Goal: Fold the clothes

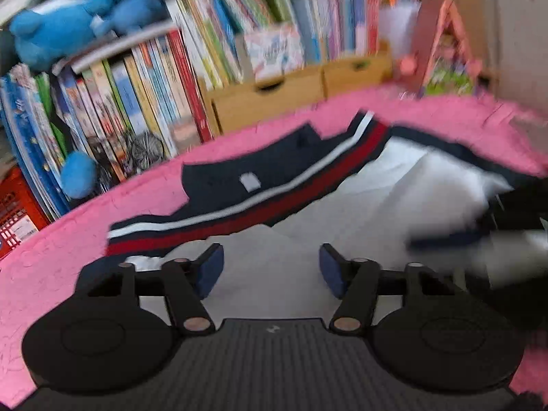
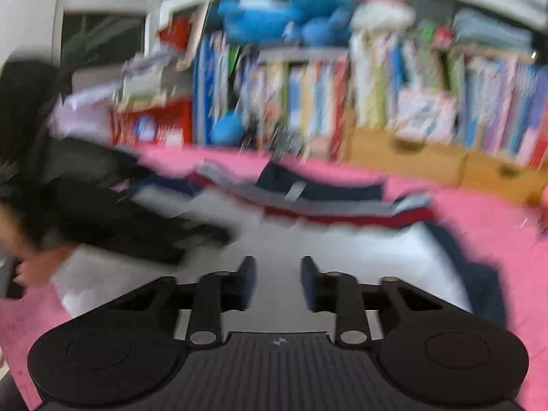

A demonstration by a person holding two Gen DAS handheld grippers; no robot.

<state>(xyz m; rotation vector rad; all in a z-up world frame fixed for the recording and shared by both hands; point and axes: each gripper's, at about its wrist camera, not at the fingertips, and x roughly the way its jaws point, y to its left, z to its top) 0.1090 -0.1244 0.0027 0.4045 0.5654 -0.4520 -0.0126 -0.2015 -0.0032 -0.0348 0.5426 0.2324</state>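
Observation:
A white shirt with a navy collar and navy, white and red chest stripes point(image 1: 260, 202) lies flat on the pink cover point(image 1: 51, 267). Its white body point(image 1: 359, 205) spreads toward me. My left gripper point(image 1: 271, 267) hovers open over the white cloth, with nothing between its blue pads. In the blurred right wrist view the same shirt point(image 2: 325, 205) lies ahead, and my right gripper point(image 2: 278, 275) is open above its white part point(image 2: 359, 257). The other gripper, dark and blurred point(image 1: 507, 239), shows at the right edge of the left wrist view.
A shelf packed with books point(image 1: 164, 78) and wooden drawers point(image 1: 270, 99) runs along the far edge of the pink cover. Blue plush toys point(image 1: 68, 17) sit on top. A person's dark sleeve and hand point(image 2: 37, 260) reach in at left. A pink toy house point(image 1: 448, 51) stands far right.

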